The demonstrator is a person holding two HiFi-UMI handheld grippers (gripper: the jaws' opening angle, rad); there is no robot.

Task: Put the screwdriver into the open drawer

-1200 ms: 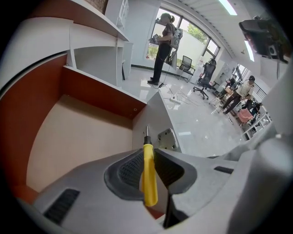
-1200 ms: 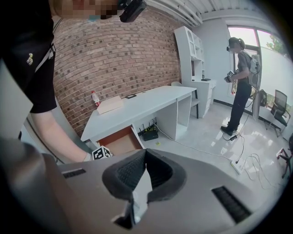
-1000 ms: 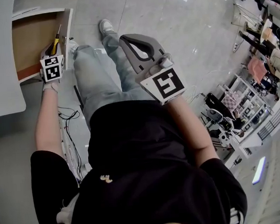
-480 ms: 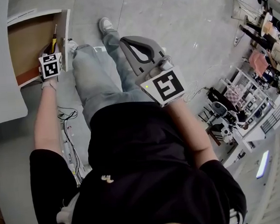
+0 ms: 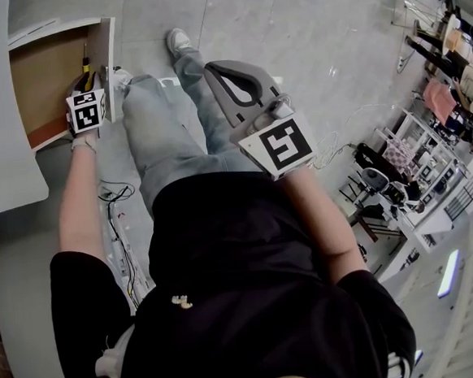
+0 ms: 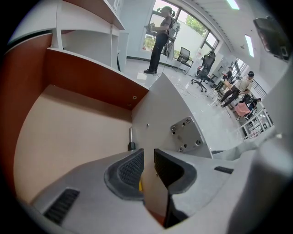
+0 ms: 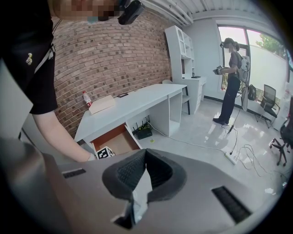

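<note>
Grey office floor, open drawer (image 5: 48, 76) at ten o'clock | your left gripper (image 5: 88, 83) clamps the screwdriver (image 5: 86, 67) by its yellow handle, over the drawer | likely stiff, light, prone to roll; the handle is the sound hold | your right gripper (image 7: 145, 154) closed, empty

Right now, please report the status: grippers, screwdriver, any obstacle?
Left gripper shut on screwdriver, over the open drawer. Right gripper shut, empty, off to the side. Screwdriver not yet released. Nothing seen lying in the drawer.
</note>
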